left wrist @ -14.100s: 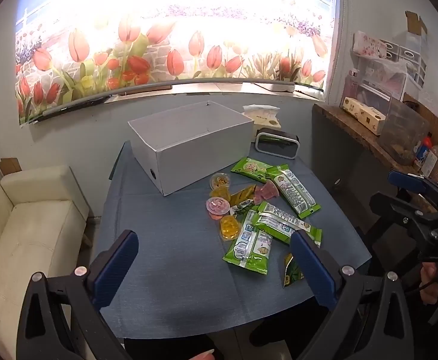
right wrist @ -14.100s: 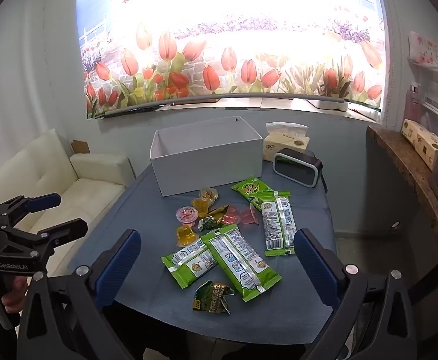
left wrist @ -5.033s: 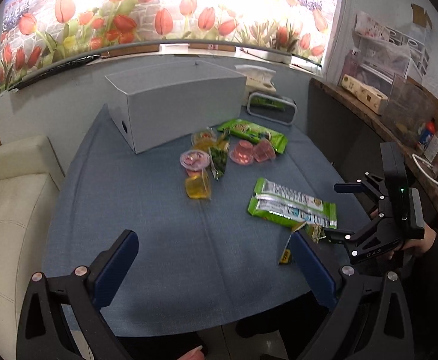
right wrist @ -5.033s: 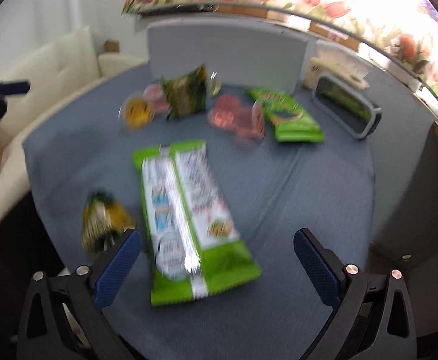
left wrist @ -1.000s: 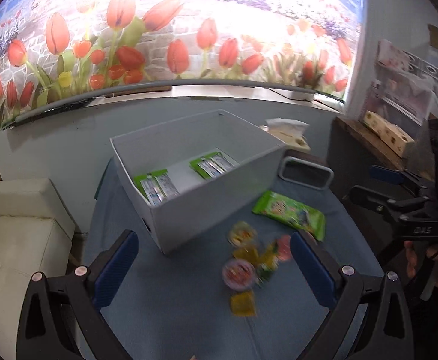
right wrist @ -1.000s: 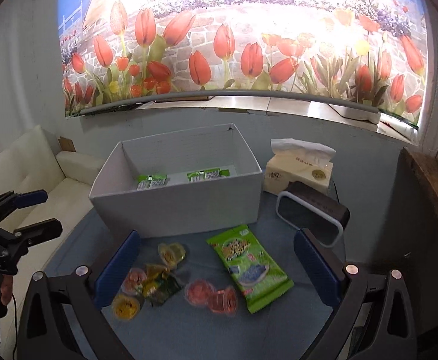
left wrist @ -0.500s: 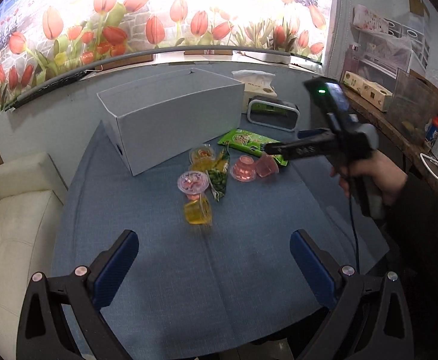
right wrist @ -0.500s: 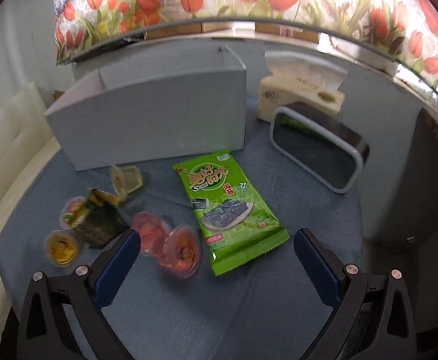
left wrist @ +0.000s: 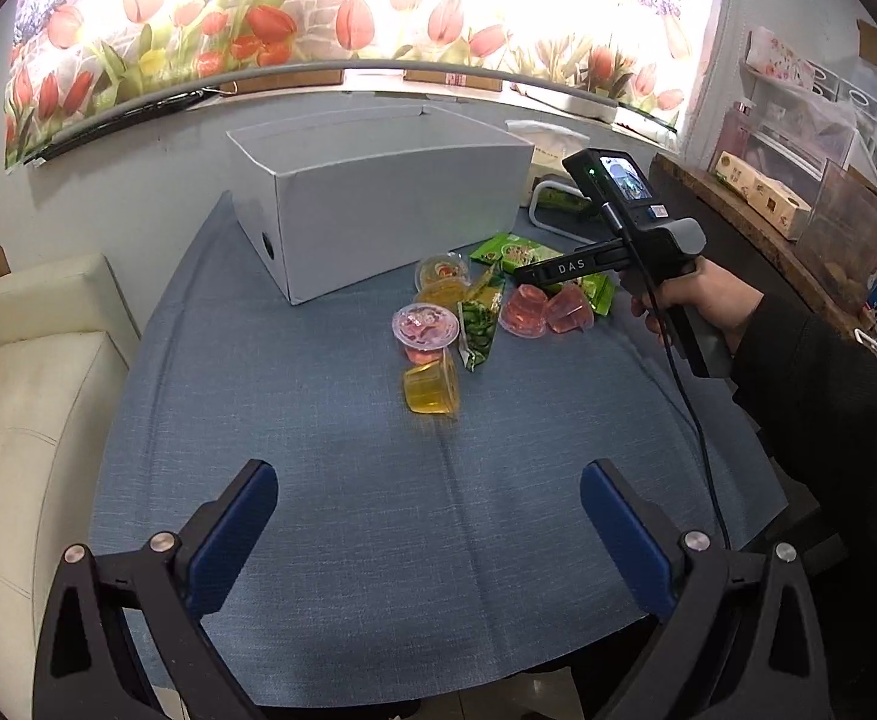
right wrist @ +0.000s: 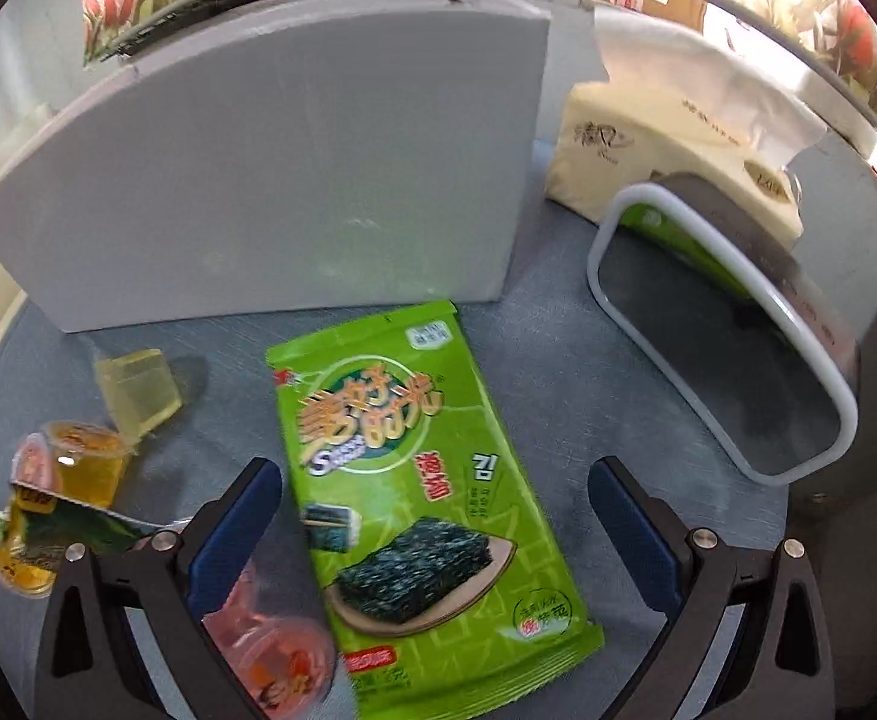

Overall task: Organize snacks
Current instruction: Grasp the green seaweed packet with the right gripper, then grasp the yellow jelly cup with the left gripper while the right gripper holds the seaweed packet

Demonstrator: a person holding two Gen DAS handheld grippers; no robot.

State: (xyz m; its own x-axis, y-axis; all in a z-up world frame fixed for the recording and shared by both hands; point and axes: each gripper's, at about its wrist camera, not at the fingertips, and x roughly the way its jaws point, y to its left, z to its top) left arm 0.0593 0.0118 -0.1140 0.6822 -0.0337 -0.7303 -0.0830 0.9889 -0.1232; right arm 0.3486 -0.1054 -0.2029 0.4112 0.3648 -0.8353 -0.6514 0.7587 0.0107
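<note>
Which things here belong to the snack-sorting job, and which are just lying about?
Job: seaweed packet, jelly cups, small green packet, grey box, right gripper.
Lying about: tissue box, mirror, sofa.

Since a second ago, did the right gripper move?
Yes. The right gripper came down toward the green seaweed packet, closer to the grey cardboard box. Its fingers have just closed slightly, pressing nothing.

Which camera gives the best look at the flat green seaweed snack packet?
The right wrist view: the flat green seaweed snack packet lies large and fully visible between the open right gripper fingers. In the left wrist view the packet is small and partly hidden behind that gripper.
</note>
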